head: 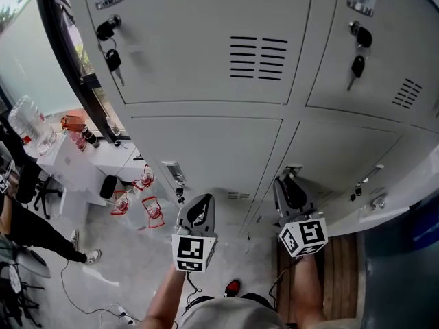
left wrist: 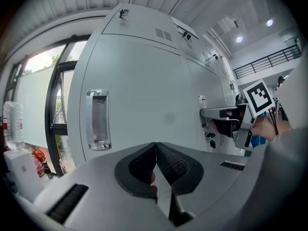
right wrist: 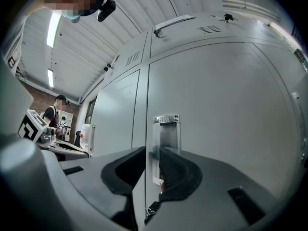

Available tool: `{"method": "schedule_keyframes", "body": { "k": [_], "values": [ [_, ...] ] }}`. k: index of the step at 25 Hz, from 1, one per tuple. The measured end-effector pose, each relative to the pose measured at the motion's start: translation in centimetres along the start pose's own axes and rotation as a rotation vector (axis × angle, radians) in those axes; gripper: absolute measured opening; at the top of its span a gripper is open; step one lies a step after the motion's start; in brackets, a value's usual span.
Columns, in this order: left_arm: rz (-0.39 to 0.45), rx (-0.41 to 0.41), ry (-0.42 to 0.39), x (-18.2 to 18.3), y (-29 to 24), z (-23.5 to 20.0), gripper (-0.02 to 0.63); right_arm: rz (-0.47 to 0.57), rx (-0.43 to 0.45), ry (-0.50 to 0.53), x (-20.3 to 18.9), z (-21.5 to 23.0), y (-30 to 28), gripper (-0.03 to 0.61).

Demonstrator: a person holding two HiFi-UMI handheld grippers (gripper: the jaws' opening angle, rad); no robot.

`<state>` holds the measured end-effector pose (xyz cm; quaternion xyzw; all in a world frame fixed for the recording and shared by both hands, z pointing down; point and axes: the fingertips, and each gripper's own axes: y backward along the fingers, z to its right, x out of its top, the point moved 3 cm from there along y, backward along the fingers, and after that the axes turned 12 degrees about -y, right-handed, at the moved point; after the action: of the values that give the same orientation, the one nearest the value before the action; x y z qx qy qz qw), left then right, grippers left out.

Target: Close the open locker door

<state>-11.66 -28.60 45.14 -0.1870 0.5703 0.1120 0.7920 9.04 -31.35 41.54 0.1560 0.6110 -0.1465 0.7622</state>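
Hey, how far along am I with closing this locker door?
Done: nothing yet, the door is ajar, its edge standing out from the lockers. In hand: the right tongs grip that edge beside the handle. Remaining: swing it shut. The left tongs are closed and empty.

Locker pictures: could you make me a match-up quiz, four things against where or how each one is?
Things:
1. left gripper
2. right gripper
3. key
4. bottle

Place or state:
A. hangs from a lock
B. fingers either side of the door edge
C. far left of the head view
D. fingers together

Pairs: 1-D, 2-B, 3-A, 4-C
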Motion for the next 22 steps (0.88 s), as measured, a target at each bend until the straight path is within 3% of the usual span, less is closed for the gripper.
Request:
{"method": "schedule_keyframes", "body": {
  "k": [16, 22],
  "values": [
    [-0.008, 0.007, 0.007, -0.3, -0.1, 0.11, 0.021, 0.007, -0.004, 0.029, 0.33, 0.18, 0.18, 0.089],
    [0.001, 0.012, 0.006, 0.12, 0.3, 0.14, 0.023, -0.016, 0.019, 0.026, 0.23, -0.27, 0.6, 0.183]
  ]
}}
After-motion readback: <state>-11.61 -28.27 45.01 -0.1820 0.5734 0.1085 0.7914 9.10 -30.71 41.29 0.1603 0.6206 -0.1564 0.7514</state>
